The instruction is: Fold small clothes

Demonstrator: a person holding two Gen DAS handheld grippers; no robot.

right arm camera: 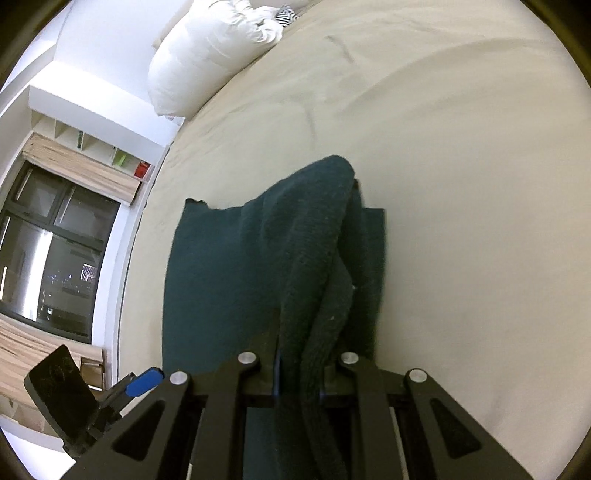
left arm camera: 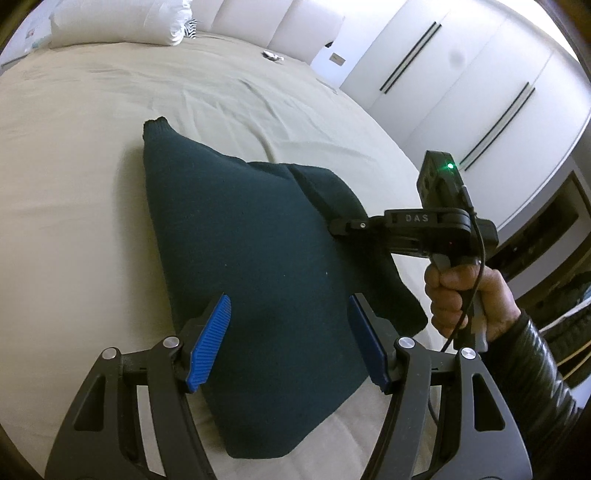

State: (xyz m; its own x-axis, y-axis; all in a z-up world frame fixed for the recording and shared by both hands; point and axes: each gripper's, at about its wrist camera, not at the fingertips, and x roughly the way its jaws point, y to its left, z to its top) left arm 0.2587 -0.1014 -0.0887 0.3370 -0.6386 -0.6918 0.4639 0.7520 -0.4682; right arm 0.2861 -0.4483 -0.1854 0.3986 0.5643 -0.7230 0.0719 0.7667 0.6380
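Note:
A dark teal knitted sweater (left arm camera: 240, 240) lies on the beige bed sheet (left arm camera: 74, 147). My left gripper (left arm camera: 290, 343) hovers open over its near part, blue pads (left arm camera: 208, 343) apart with nothing pinched between them. My right gripper (left arm camera: 343, 225), held by a hand (left arm camera: 461, 295) at the right, is shut on the sweater's sleeve and lifts that fold off the body. In the right wrist view the sleeve (right arm camera: 317, 277) runs up between the shut fingers of the right gripper (right arm camera: 299, 384), draped over the sweater (right arm camera: 214, 277) below. The left gripper's blue pad (right arm camera: 144, 382) shows at the lower left.
White pillows (left arm camera: 118, 22) and a padded headboard (left arm camera: 280, 26) stand at the bed's far end. White wardrobe doors (left arm camera: 461, 85) line the right side. A dark window (right arm camera: 48, 258) and shelves (right arm camera: 92, 147) are beyond the bed's other edge. A small object (left arm camera: 272, 56) lies on the far sheet.

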